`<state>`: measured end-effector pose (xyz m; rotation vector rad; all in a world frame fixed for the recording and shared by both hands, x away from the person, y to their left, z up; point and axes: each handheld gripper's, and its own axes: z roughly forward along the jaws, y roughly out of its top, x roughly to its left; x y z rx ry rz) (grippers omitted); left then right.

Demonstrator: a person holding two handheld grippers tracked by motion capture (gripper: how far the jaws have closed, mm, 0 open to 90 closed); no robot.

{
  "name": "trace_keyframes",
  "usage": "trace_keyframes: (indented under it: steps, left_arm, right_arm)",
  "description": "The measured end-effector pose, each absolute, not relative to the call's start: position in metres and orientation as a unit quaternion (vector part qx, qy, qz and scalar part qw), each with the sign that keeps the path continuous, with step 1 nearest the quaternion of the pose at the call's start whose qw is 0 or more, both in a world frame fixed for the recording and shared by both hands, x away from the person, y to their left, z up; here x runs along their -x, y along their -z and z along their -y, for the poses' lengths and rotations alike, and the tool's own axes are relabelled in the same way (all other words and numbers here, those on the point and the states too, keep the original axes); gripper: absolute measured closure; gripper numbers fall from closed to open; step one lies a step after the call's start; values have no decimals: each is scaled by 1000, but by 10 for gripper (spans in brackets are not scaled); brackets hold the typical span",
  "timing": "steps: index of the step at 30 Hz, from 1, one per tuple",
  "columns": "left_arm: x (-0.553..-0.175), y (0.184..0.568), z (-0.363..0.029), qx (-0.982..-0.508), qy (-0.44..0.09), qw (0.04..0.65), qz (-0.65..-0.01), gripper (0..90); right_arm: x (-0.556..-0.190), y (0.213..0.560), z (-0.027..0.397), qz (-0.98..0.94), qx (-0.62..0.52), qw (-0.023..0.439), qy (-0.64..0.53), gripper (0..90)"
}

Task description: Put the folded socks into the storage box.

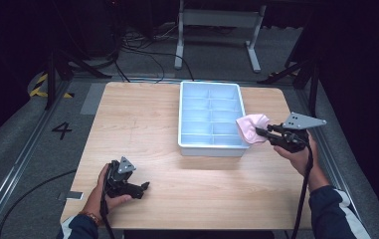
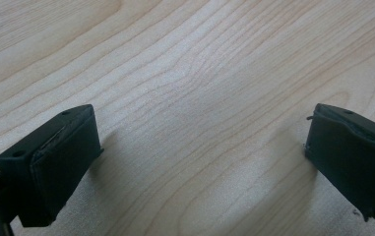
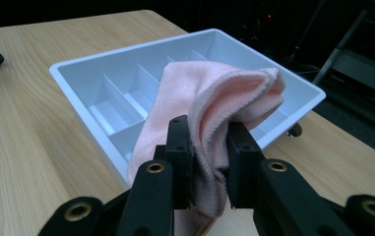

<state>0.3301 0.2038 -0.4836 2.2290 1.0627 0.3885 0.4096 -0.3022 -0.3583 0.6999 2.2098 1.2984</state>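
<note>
Lab, floor cables (image 1: 142,50), numbered floor marking (image 1: 61,130)

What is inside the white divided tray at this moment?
The tray shows bare compartments with nothing in them. A pink cloth, clamped in the right gripper, hangs over its near right corner and covers part of the compartments there, so their contents cannot be seen.

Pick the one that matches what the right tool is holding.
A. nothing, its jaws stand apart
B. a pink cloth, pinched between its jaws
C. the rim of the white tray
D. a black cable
B: in the right gripper view the right tool has its jaws closed on a fold of the pink cloth, held at the near right corner of the divided white tray.
</note>
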Motion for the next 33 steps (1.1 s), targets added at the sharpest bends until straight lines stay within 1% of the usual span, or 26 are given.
trace_keyframes:
  steps: [3,6,11,18,33]
  left_arm:
    - [-330,484,-204,-846,-147,315,-403,5]
    - [-330,484,-204,-846,-147,315,-403,4]
    - [-330,484,-204,-846,-147,315,-403,5]
    - [-330,484,-204,-847,-147,315,-403,5]
    - [-331,484,-204,-849,-148,317,-397,4]
  right_arm:
    - [-414,354,295,-810,-251,246,-469,758]
    - [-425,347,279,-816,-244,257,-457,758]
    - [-436,346,267,-825,-234,261,-444,757]
    - [-454,357,247,-843,-223,266,-410,758]
    - [-477,380,237,-865,-225,278,-351,761]
